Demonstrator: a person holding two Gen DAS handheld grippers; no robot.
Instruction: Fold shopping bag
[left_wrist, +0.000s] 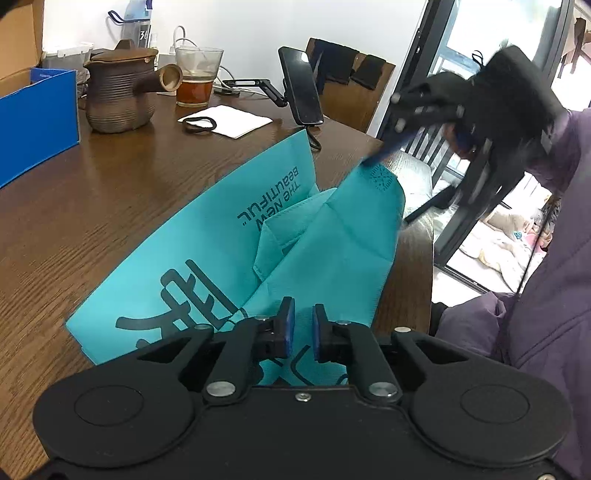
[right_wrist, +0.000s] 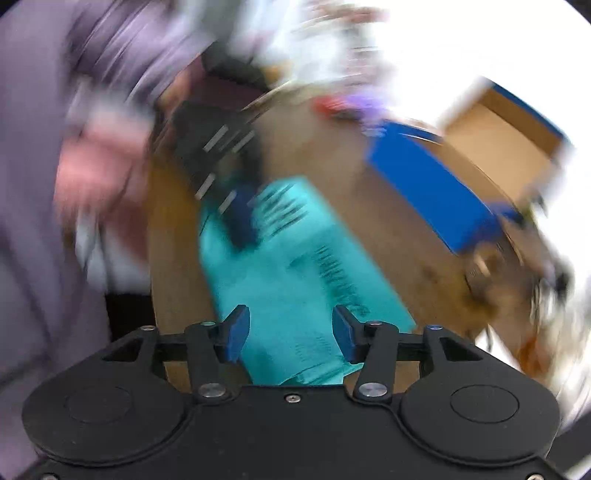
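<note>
teal shopping bag (left_wrist: 221, 236) lying partly folded on wooden bench (left_wrist: 92, 192), near edge; left gripper (left_wrist: 303, 332) over near end, narrowly parted, nothing visibly pinched; right gripper (right_wrist: 291, 334) spread above bag, holding nothing; clay teapot (left_wrist: 118, 96), glass (left_wrist: 195, 74), phone (left_wrist: 301, 88) at far side.

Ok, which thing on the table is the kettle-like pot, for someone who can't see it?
Start at the wooden table and look to its far end, beside the blue box. The teapot stands there, left of the glass of tea. It alone is brown, ribbed clay with a stubby side handle.
</note>
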